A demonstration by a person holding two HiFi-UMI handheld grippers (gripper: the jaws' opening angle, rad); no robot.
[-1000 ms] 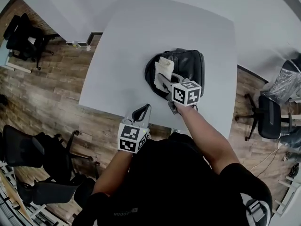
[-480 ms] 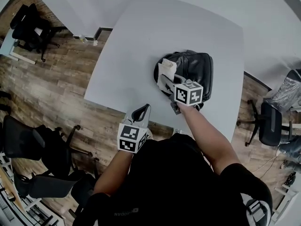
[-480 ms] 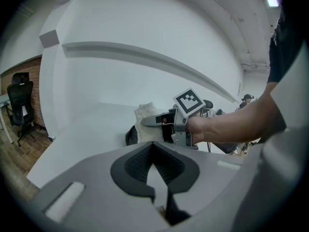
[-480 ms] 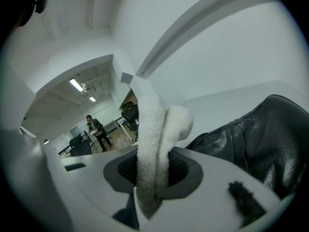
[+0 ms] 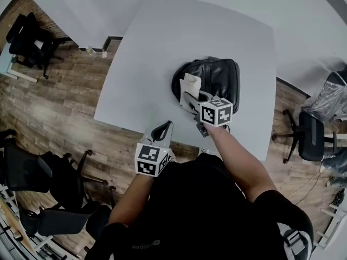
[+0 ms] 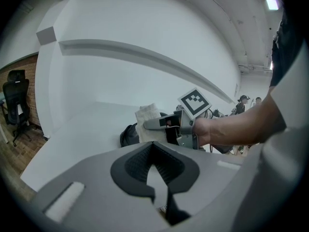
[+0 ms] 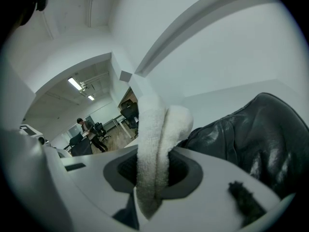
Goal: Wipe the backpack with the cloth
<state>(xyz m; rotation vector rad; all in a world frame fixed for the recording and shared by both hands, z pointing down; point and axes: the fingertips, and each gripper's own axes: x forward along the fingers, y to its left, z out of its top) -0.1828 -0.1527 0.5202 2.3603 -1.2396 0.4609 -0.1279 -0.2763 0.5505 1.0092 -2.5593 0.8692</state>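
Over the left near edge of the black backpack, gripped a folded white cloth in the right gripper, jaws pinched tight on the fold, terry end poking out past the tips. Found the backpack lying flat on the white table, toward its right near part.

Held the left gripper off the table's near edge, close to the body, jaws drawn together on nothing, well apart from the bag.

Judged the wiping stroke itself to be the step in hand, at the bag's left side. Could not tell from any view whether cloth and leather were touching or just apart.

Called next, by that judgement, for pressing the cloth flat onto the bag and drawing it across toward the right far side, grip firm so the fold would not slip out. Might also call for steadying the bag with the left gripper, since a limp bag could slide on the smooth top.

Read no brand on backpack or cloth. Made out only black-and-white square markers on the 2 marker cubes, plus pale lettering low on the black shirt, too small to read.
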